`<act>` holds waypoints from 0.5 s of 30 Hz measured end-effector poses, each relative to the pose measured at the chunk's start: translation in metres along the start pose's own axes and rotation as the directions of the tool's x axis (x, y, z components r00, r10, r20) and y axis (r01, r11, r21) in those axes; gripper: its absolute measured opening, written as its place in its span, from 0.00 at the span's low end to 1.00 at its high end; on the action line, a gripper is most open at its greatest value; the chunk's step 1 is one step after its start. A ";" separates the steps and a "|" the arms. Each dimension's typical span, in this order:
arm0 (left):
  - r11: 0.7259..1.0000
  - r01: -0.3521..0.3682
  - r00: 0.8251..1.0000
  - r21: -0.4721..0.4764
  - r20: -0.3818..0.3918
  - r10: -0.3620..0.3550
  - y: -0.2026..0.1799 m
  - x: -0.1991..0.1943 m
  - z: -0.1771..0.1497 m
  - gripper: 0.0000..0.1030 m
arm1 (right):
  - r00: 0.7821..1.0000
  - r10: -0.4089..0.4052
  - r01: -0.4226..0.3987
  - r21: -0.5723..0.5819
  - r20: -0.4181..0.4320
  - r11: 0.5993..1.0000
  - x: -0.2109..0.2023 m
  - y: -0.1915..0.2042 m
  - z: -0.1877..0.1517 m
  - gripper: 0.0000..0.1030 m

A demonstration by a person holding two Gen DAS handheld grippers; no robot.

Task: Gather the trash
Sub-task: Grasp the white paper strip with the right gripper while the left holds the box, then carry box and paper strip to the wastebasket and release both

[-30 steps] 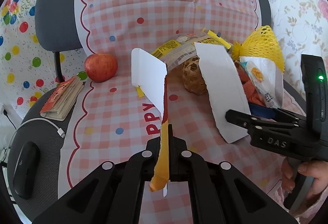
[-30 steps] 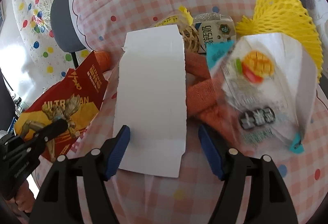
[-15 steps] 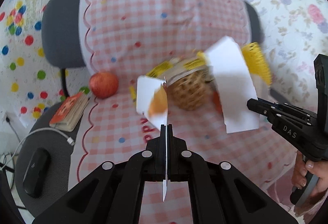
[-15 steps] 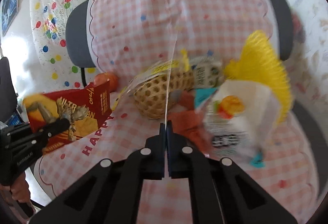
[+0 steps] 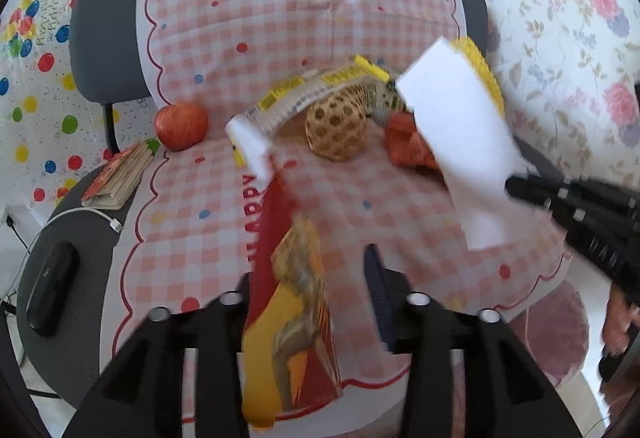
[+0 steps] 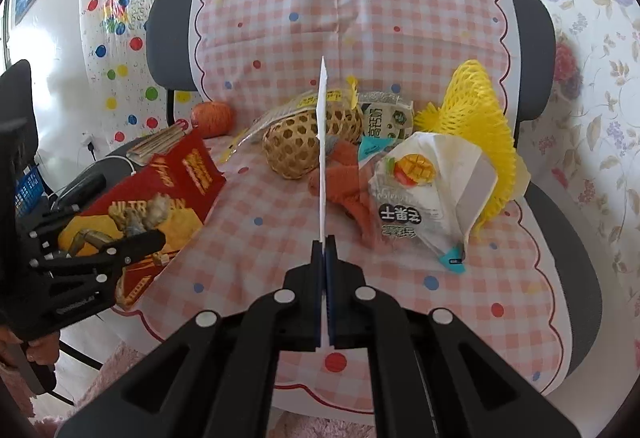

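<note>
Now the right gripper (image 6: 325, 250) is clamped on a white card (image 6: 322, 141), seen edge-on in its own view, rising straight from the closed blue pads and crossing in front of the wicker ball (image 6: 294, 147). From the left wrist view the same card (image 5: 460, 141) shows flat-on, held up to the right of the ball (image 5: 336, 131), with the right gripper (image 5: 520, 186) at its lower edge.

The left gripper (image 5: 316, 302) has its jaws spread; the red-and-yellow packet (image 5: 292, 302) lies blurred between them, near the left finger. Whether it is still touched, I cannot tell. In the right wrist view the packet (image 6: 160, 197) sits left of the ball, with the left gripper (image 6: 136, 244) overlapping its lower part.

Versus 0.5 s ago: left jaws were pinched on the packet's edge; now they stand apart and the packet shows its face. Right grip on the card unchanged. Ball, apple (image 5: 181, 125) and yellow net (image 6: 476, 117) unmoved on the checked cloth (image 6: 400, 238).
</note>
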State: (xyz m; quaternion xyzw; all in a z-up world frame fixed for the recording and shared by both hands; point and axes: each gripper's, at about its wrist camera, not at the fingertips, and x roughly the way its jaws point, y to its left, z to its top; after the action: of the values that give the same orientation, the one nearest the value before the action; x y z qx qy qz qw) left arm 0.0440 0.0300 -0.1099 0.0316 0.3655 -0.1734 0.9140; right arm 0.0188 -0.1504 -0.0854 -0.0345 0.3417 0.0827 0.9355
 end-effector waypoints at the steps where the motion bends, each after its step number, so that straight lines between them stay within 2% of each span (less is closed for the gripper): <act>1: 1.000 0.001 1.000 -0.002 0.007 -0.001 0.001 0.000 0.004 0.43 | 1.000 0.001 -0.001 -0.004 0.001 1.000 0.001 0.001 0.000 0.02; 7: 0.999 0.009 1.000 -0.041 -0.002 -0.009 0.013 0.007 0.017 0.37 | 1.000 0.001 -0.001 0.001 0.000 1.000 0.000 0.000 -0.001 0.02; 14: 0.997 -0.006 1.000 -0.072 -0.028 0.004 0.029 0.011 0.025 0.16 | 1.000 0.012 -0.012 0.028 -0.002 1.000 0.002 -0.005 0.001 0.02; 15: 0.997 -0.009 1.000 -0.077 -0.027 0.007 0.031 0.010 0.025 0.10 | 1.000 0.014 -0.014 0.034 0.000 0.999 0.002 -0.006 0.002 0.02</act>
State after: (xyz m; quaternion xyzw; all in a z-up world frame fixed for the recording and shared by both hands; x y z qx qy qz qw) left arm 0.0773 0.0512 -0.1002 0.0001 0.3838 -0.1552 0.9103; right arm 0.0225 -0.1557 -0.0851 -0.0164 0.3432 0.0835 0.9354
